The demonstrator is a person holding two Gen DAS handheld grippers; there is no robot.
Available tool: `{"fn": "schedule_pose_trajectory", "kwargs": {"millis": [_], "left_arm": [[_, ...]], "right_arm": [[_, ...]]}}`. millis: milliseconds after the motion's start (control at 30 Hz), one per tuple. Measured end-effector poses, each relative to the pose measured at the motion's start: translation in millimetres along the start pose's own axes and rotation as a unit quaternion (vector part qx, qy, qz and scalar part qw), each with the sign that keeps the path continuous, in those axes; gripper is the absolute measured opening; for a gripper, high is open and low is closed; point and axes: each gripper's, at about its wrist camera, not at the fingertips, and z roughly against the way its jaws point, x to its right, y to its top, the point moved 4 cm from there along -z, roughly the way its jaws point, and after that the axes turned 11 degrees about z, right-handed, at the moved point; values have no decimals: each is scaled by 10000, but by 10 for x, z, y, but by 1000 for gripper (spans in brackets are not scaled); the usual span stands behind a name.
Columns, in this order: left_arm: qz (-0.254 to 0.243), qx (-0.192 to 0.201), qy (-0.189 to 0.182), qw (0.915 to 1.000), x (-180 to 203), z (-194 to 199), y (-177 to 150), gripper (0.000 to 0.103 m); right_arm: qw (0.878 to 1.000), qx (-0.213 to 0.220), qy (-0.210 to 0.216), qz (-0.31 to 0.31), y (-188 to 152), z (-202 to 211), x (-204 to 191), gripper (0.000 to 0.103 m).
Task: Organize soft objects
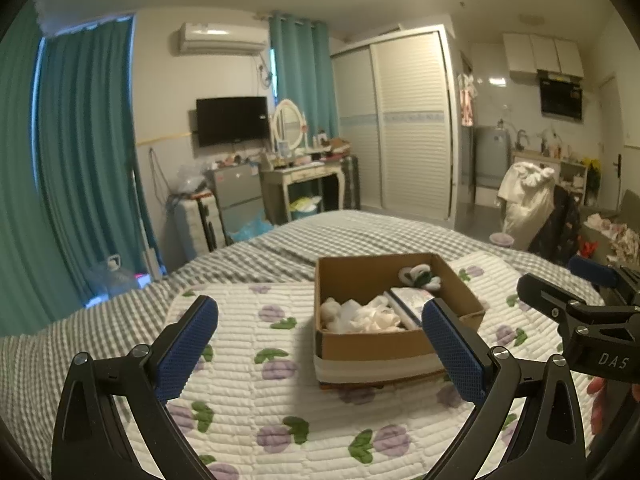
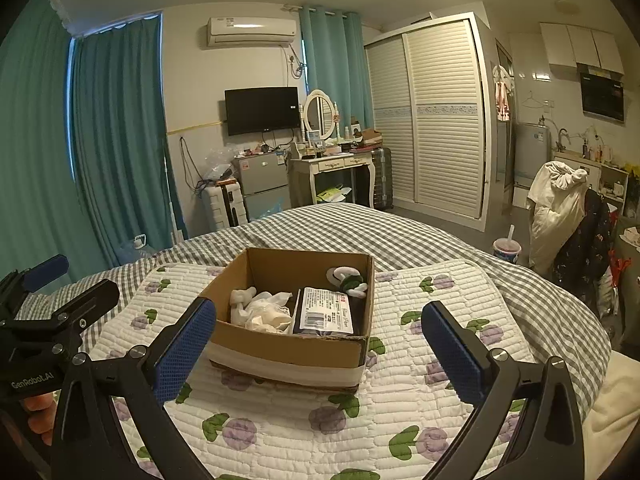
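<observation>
- On the white quilted mat with purple flowers (image 2: pixel 400 400) sits my landmark, an open brown cardboard box (image 2: pixel 288 346); I hold both tools short of it, nothing gripped.
- My left gripper (image 1: pixel 320 344) has its jaws spread wide, empty; my right gripper (image 2: pixel 320 344) is equally wide, empty.
- Likely trouble, as I judge it: a blue pad catching the box's near wall and shoving it across the mat; a loose pinch dropping something soft.
- Inside the box: crumpled white cloth (image 2: pixel 266 310) at its left; a dark flat packet with a white label (image 2: pixel 326 312) at its right; a white-and-green plush toy (image 2: pixel 348 278) in its far right corner.
</observation>
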Motion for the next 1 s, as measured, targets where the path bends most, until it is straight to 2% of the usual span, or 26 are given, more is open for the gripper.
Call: {"fn": "schedule_pose_trajectory", "kwargs": {"millis": [1000], "left_arm": [[68,-34,33,10000,-35,-6,-15,103]], "right_arm": [[9999,-105,-35,-48,-67,-62,19,103]]}}
